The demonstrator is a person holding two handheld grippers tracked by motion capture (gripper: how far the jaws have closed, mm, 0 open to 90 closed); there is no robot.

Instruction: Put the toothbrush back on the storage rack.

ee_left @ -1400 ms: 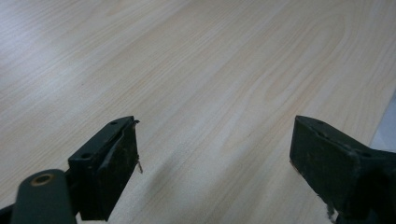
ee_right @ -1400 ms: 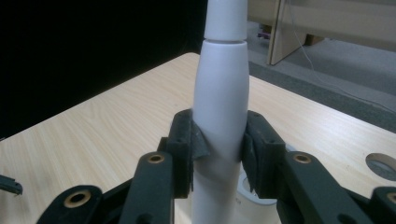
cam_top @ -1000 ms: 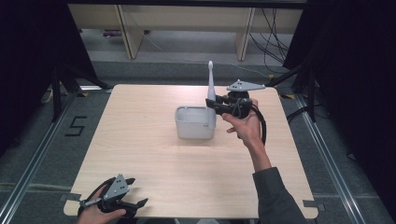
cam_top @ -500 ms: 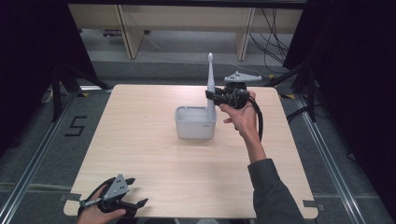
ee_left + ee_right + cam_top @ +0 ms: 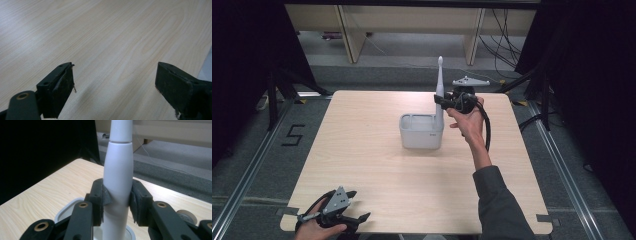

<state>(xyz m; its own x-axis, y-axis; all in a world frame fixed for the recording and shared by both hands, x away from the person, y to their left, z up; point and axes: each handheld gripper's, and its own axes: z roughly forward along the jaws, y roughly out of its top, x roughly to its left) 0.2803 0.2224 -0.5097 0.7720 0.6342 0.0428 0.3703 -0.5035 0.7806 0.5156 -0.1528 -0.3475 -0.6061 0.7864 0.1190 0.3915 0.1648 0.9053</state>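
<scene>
A white electric toothbrush (image 5: 439, 82) stands upright, its brush head at the top. My right gripper (image 5: 440, 101) is shut on its handle from the right; in the right gripper view the pads (image 5: 102, 197) press both sides of the toothbrush (image 5: 118, 177). Its lower end reaches into the right end of a white rectangular container (image 5: 421, 135), whose rim (image 5: 65, 211) shows below the jaws. My left gripper (image 5: 358, 205) rests at the table's near left corner, open with nothing between its jaws (image 5: 115, 82).
The container stands near the middle of a light wooden table (image 5: 362, 150). Floor rails run along both sides, and a shelf frame (image 5: 412, 20) stands beyond the far edge. A small round disc (image 5: 186, 216) lies on the table behind the right gripper.
My right gripper has carried the upright toothbrush a little toward the far side of the table. The left gripper has not moved.
</scene>
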